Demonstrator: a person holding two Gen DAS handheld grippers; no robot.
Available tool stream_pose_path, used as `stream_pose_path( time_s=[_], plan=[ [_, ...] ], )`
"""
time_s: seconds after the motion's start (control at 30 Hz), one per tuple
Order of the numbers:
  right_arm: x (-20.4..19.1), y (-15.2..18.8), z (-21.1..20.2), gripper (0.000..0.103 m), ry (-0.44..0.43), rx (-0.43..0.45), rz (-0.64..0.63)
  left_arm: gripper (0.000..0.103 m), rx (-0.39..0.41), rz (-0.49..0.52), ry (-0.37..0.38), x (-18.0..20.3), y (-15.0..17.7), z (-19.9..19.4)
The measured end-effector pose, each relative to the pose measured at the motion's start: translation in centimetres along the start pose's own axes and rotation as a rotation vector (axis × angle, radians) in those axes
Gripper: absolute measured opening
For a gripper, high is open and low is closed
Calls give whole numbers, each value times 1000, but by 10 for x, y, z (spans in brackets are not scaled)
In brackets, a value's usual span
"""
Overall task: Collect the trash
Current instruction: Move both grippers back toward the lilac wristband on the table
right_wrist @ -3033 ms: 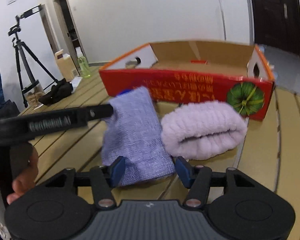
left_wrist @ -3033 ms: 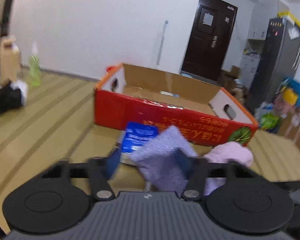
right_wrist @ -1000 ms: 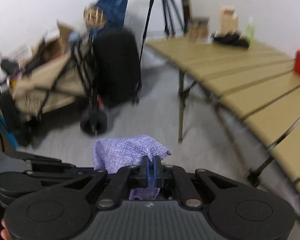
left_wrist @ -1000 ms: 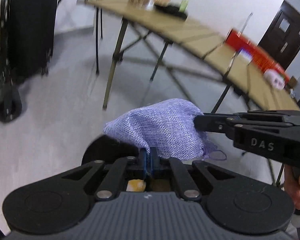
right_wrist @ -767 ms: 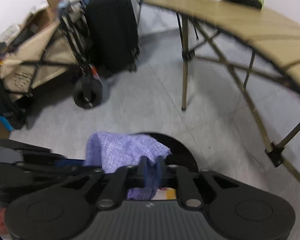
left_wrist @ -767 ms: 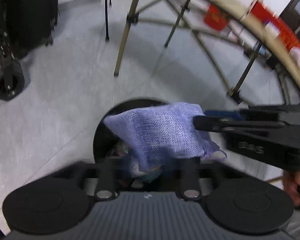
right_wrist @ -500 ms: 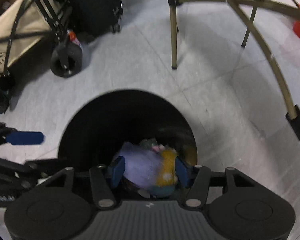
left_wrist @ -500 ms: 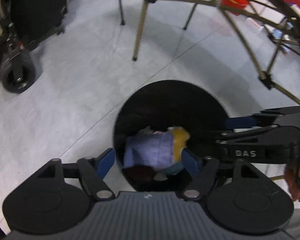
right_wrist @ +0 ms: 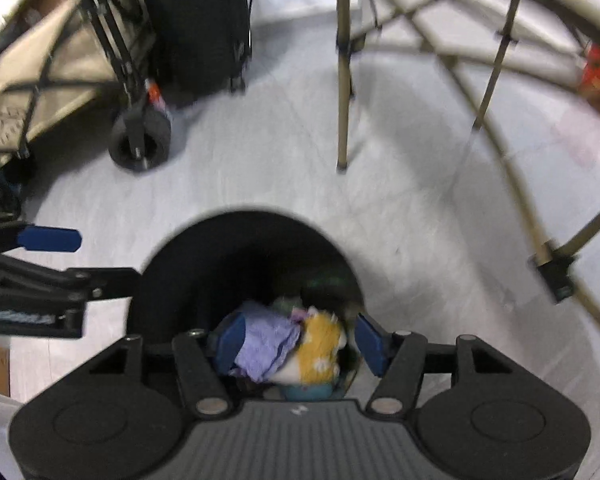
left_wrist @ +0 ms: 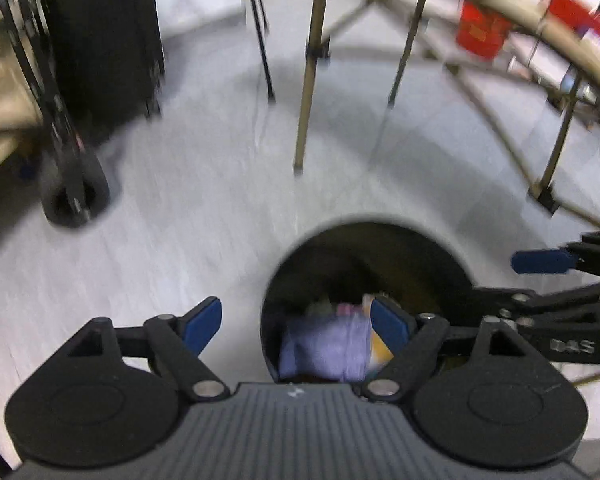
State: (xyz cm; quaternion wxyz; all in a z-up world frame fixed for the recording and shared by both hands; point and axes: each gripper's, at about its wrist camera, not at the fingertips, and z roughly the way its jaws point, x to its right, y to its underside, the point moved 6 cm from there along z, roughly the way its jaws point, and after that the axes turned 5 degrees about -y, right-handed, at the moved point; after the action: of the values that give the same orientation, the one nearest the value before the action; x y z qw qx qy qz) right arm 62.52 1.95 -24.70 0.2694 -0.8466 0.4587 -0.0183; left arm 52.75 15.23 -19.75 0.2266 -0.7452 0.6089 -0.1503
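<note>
A round black trash bin point(left_wrist: 384, 256) stands on the grey floor; it also shows in the right wrist view point(right_wrist: 228, 252). The purple cloth point(left_wrist: 328, 346) lies inside it on other trash, beside a yellow item point(right_wrist: 320, 346); in the right wrist view the cloth point(right_wrist: 266, 346) shows too. My left gripper point(left_wrist: 296, 322) is open and empty above the bin's left rim. My right gripper point(right_wrist: 300, 340) is open and empty over the bin's mouth. Each gripper shows in the other's view, at the side.
A folding table's legs point(left_wrist: 310, 64) stand beyond the bin. A black suitcase point(right_wrist: 198, 20) and a wheeled cart point(right_wrist: 140, 136) stand at the far left. A red container point(left_wrist: 482, 32) sits under the table.
Both grippers, shut on the purple cloth a second ago, opened over the bin. The cloth dropped into the bin. Both views have since tilted up a little.
</note>
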Motion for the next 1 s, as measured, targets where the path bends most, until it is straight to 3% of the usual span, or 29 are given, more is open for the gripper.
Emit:
stream_pose_path(
  time_s=[0.1,0.2,0.33,0.37,0.53,0.7,0.83,1.0],
  plan=[
    [-5,-2,-65,60,-12,152,-4,87,198,-30,3,8,-14,-59],
    [-1,7,-158,60,-24,349,28,91,351,-8,59,36,-16,-118],
    [21,48,-266,79,37,577,60,98,483,44,180,90,-5,-176],
    [31,58,-285,79,55,616,77,98,491,72,206,105,-5,-183],
    [93,88,-338,79,169,691,177,98,473,131,284,170,-21,-182],
    [169,85,-359,78,234,714,238,95,462,189,365,240,-67,-169],
    [265,46,-366,74,193,742,357,71,380,191,504,316,-138,-142],
    [373,-19,-336,67,207,685,465,67,233,175,571,424,-225,-81]
  ],
)
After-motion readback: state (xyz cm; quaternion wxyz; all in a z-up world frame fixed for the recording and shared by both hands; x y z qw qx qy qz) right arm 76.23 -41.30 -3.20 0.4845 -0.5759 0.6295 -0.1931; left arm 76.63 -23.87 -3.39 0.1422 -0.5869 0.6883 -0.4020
